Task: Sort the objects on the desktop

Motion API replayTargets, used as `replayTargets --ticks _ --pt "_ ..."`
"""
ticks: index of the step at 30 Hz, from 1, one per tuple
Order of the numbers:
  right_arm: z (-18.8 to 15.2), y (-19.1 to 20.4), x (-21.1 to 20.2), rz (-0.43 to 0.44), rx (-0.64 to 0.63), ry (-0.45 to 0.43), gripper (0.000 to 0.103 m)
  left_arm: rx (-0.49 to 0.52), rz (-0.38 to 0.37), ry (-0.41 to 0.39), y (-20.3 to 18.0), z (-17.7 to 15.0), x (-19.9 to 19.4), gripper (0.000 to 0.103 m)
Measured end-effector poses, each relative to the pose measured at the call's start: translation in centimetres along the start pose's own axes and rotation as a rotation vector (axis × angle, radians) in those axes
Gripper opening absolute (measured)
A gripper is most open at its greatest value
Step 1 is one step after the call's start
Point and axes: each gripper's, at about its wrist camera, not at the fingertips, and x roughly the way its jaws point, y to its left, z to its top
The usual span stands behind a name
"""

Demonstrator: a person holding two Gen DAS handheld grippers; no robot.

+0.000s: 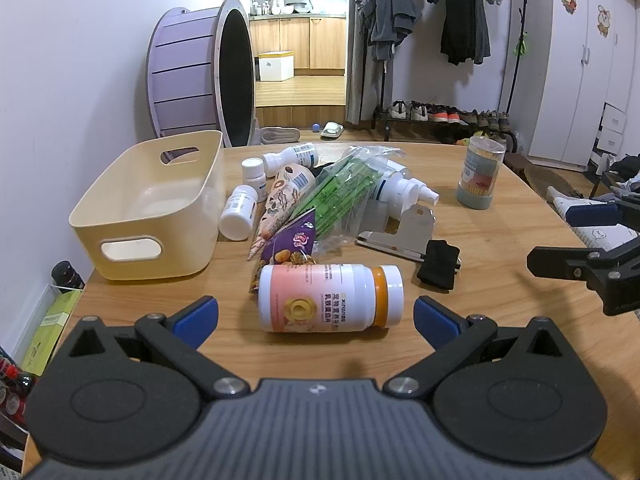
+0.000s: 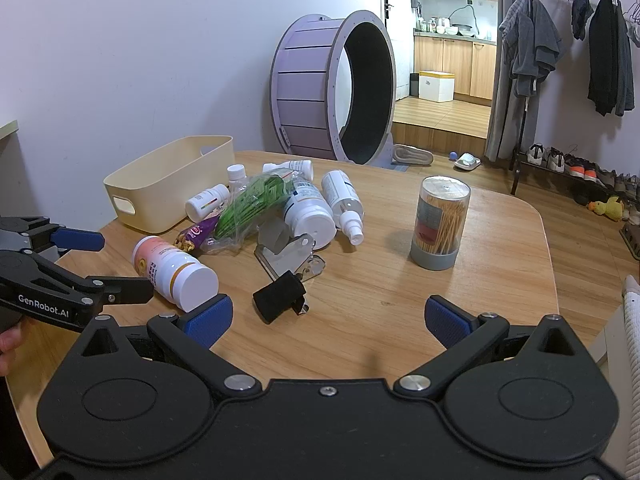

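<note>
A cream basket (image 1: 120,216) (image 2: 160,184) stands empty at the table's left. Beside it lies a pile: small white pill bottles (image 1: 240,210), a cone snack pack (image 1: 280,204), a green bag (image 1: 340,188) (image 2: 248,204), a purple snack bag (image 1: 292,244), a spray bottle (image 1: 404,192) (image 2: 344,204), and a metal clip with a black handle (image 1: 408,236) (image 2: 288,268). A pink-and-white bottle (image 1: 328,298) (image 2: 172,268) lies on its side just ahead of my open left gripper (image 1: 316,316). My open right gripper (image 2: 328,316) hovers empty near the black handle.
A clear toothpick jar (image 1: 480,174) (image 2: 440,224) stands upright at the right of the wooden table (image 1: 500,248). A purple wheel (image 2: 332,88) stands behind the table. The left gripper shows in the right wrist view (image 2: 80,264); the right gripper shows in the left wrist view (image 1: 592,240).
</note>
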Motion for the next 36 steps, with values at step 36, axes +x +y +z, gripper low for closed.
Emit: replayTargets --ticks 36 --pt "0.04 -0.05 -0.03 0.001 -0.002 0.001 0.103 0.011 0.006 0.004 -0.22 0.09 0.17 0.103"
